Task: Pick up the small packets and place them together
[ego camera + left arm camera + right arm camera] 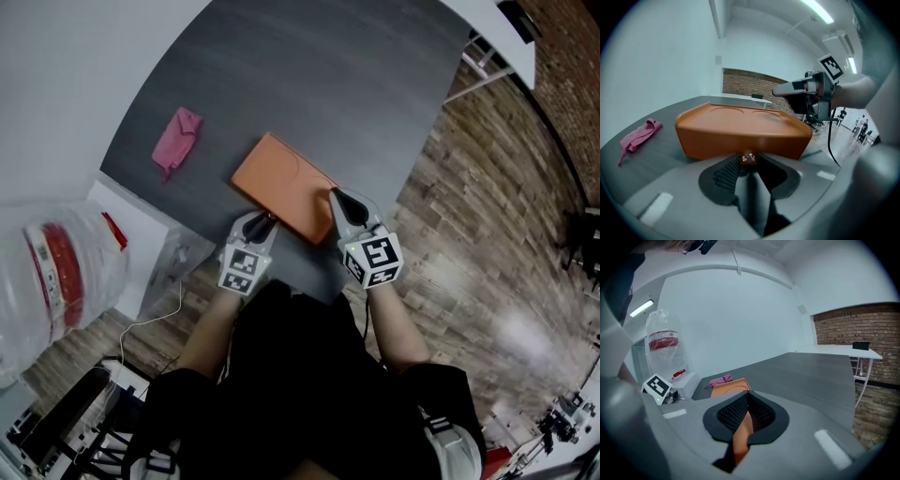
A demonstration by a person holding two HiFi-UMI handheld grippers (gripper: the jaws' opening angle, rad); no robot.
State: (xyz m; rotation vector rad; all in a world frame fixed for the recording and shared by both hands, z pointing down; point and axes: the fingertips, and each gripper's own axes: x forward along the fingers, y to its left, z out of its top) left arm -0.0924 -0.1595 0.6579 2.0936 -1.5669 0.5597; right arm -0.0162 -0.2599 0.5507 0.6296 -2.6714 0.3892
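Left hand-held gripper point(263, 223) jaws apart, right hand-held gripper point(336, 196) jaws together

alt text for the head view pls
Seen from above, a person holds the left gripper and right gripper at the near edge of an orange tray on a dark grey table. A small pink packet lies apart, to the tray's left.

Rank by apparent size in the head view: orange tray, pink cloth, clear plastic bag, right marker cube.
1. clear plastic bag, even though the left edge cuts it off.
2. orange tray.
3. pink cloth and right marker cube look about alike; the cube is nearer the camera, so they are left unranked.
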